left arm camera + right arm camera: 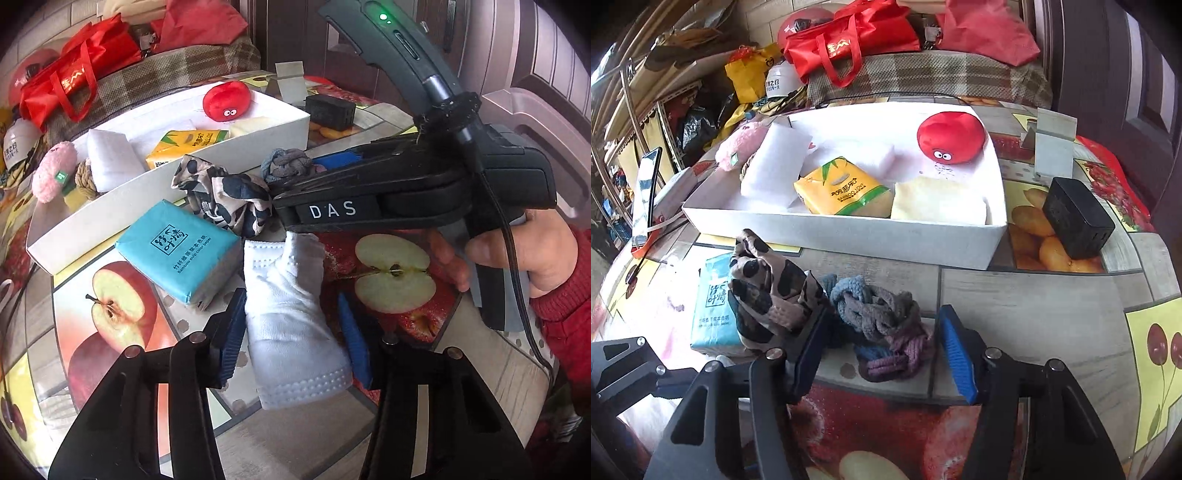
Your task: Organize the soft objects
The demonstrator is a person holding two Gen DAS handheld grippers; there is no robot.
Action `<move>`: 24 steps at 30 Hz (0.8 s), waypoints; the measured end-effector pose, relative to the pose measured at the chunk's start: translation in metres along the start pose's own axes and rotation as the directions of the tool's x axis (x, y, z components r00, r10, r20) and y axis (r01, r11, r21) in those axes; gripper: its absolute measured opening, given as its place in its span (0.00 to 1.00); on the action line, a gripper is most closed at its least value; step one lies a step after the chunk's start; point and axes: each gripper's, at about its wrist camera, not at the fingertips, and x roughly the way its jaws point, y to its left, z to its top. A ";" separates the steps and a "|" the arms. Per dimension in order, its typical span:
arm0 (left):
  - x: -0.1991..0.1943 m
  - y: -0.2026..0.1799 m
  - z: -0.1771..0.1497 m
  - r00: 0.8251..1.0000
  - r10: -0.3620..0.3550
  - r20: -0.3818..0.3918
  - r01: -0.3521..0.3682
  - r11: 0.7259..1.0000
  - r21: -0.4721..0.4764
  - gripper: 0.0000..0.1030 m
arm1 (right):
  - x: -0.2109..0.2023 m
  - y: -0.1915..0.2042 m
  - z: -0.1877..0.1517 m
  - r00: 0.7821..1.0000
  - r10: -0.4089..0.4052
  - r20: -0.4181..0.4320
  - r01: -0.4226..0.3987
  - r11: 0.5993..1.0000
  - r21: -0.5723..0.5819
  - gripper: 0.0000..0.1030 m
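Left gripper [291, 332] spread wide, blue pads either side of one white sock [291, 325], left pad just touching its edge, right pad slightly apart. Right gripper [882, 354] equally spread, straddling one knitted rope knot [882, 325] in grey, blue and mauve, neither pad clearly pressing it.

On the table [1052, 325], near its front edge: one leopard-print cloth [768, 291] bunched up, leaning on one blue tissue pack [177, 251], both just before the tray's front wall.

Inside one white tray [849, 236]: one red plush ball [951, 138] with cartoon eyes at the far right corner, one yellow tissue pack [842, 190] at mid-front, one pale yellow sponge [934, 201] at the right front, two white foam blocks [772, 166]. One pink plush [738, 142] and a tan rope toy at the tray's left end, whether in or just outside impossible to tell. One black box [1078, 218] right of the tray.
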 end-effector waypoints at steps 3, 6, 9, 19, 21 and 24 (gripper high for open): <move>0.001 -0.004 0.000 1.000 0.004 -0.002 -0.004 1.000 0.017 0.37 | -0.001 0.003 0.000 1.000 -0.004 0.003 0.004 1.000 -0.016 0.36; 0.001 -0.007 0.000 1.000 0.002 0.000 -0.002 0.999 0.036 0.35 | -0.001 0.004 0.000 1.000 -0.012 0.006 0.013 0.999 -0.029 0.30; 0.001 -0.011 0.000 1.000 -0.006 0.004 0.005 0.998 0.055 0.34 | -0.001 0.003 0.001 1.000 -0.018 0.009 0.018 1.000 -0.024 0.30; -0.034 -0.010 -0.007 0.983 -0.019 0.185 0.010 0.999 0.050 0.33 | -0.028 -0.025 -0.005 0.990 -0.026 0.137 0.008 0.991 0.132 0.27; -0.045 -0.002 -0.009 0.971 0.001 0.238 -0.003 1.000 0.006 0.33 | -0.040 -0.029 -0.010 0.980 -0.044 0.192 0.013 0.987 0.157 0.27; -0.057 0.002 -0.012 0.947 0.084 0.309 -0.085 0.996 -0.010 0.33 | -0.057 -0.026 -0.018 0.964 -0.087 0.250 0.047 0.986 0.162 0.27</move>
